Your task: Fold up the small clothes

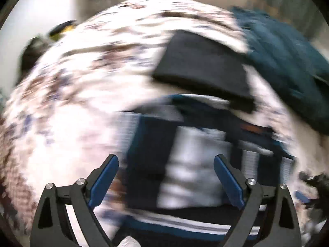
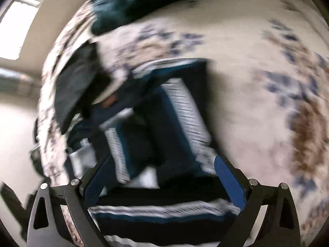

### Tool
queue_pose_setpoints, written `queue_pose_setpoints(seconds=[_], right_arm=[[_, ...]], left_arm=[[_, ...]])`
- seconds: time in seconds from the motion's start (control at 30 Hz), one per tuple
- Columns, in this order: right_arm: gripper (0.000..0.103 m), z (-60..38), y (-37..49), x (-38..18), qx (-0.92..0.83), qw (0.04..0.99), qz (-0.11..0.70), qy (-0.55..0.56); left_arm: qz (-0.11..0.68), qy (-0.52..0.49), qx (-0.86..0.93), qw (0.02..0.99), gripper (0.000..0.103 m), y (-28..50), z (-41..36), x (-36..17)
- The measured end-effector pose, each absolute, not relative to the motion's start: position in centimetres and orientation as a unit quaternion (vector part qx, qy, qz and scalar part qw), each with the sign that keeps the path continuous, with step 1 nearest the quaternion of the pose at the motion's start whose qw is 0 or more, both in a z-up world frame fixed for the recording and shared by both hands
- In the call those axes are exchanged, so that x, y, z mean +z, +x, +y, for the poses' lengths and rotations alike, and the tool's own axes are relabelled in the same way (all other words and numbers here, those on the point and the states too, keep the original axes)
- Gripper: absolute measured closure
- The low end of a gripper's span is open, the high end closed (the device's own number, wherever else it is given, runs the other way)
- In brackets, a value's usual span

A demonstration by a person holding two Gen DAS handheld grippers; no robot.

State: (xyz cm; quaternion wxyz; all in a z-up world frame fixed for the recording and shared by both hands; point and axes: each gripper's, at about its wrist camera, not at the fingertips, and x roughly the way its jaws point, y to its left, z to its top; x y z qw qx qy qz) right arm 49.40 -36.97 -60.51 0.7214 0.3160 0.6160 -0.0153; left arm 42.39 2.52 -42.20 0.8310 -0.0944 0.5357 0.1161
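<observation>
Floral bedspread (image 1: pixel 82 82) carries striped garment (image 1: pixel 185 164), black cloth (image 1: pixel 201 65); both hand-held grippers gape empty.

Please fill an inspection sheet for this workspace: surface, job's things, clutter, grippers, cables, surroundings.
Surface: floral bedsheet, white with brown and blue print; pictures blurred.
Job's things: striped garment, navy, blue and white, lying under both grippers; black folded cloth beside it.
Clutter: teal fabric pile at the sheet's edge.
Grippers: left gripper open, nothing between pads; right gripper open above the garment.
Cables: nothing seen.
Surroundings: window, pale wall.
</observation>
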Motion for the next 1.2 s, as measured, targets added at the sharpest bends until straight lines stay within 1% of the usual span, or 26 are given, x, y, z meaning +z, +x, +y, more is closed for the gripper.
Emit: queue_pose_setpoints(seconds=[0.07,0.13,0.17,0.2,0.23,0.27,0.4,0.53,0.73,0.97,1.03,1.1,1.13,1.17,1.2], right_arm=[[0.004,-34.9,51.6,-62.7,-0.001,0.712,0.632,0.306],[0.015,-32.7,53.4,-65.5,0.004,0.693,0.663,0.281],[0.024,-31.4,54.1,-67.3,-0.003,0.680,0.686,0.258],[0.052,-30.8,54.5,-68.1,-0.004,0.677,0.692,0.250],[0.073,-29.8,54.6,-68.6,-0.013,0.680,0.697,0.225],[0.088,-29.3,54.6,-68.4,-0.021,0.690,0.692,0.211],[0.092,-29.7,53.1,-64.0,-0.051,0.737,0.645,0.195],[0.092,-33.1,51.4,-61.0,-0.107,0.755,0.621,0.181],[0.092,-38.4,50.8,-62.7,-0.152,0.727,0.642,0.188],[0.092,-40.6,50.1,-64.4,-0.170,0.710,0.651,0.207],[0.088,-40.8,50.5,-65.5,-0.152,0.689,0.672,0.226],[0.083,-41.8,50.3,-65.0,-0.150,0.681,0.671,0.254],[0.077,-42.1,50.0,-64.1,-0.152,0.688,0.659,0.261],[0.068,-42.6,49.7,-62.9,-0.160,0.700,0.644,0.263],[0.063,-42.9,49.4,-61.6,-0.169,0.714,0.627,0.263]], left_arm=[[0.546,-0.091,0.163,0.817,0.009,42.3,5.8,-43.3],[0.547,-0.102,0.190,0.809,0.009,42.1,8.0,-44.0],[0.546,-0.104,0.200,0.807,0.009,41.9,8.7,-44.3],[0.546,-0.104,0.205,0.805,0.009,42.1,9.1,-44.5],[0.547,-0.105,0.207,0.804,0.009,42.2,9.4,-44.7],[0.549,-0.106,0.208,0.803,0.009,42.3,9.6,-45.0],[0.549,-0.114,0.200,0.803,0.009,42.9,9.8,-45.4],[0.547,-0.116,0.179,0.809,0.009,44.6,8.9,-45.8],[0.556,-0.095,0.138,0.814,0.009,48.2,5.8,-47.2],[0.582,-0.006,0.119,0.805,0.009,52.1,3.3,-50.5],[0.602,0.024,0.130,0.787,0.009,52.7,3.4,-51.8],[0.599,0.012,0.128,0.791,0.009,52.5,3.9,-51.2],[0.589,0.006,0.130,0.797,0.009,52.1,4.0,-50.2],[0.577,0.000,0.127,0.807,0.009,51.6,3.8,-49.0],[0.564,-0.006,0.118,0.817,0.009,51.2,3.4,-47.8]])
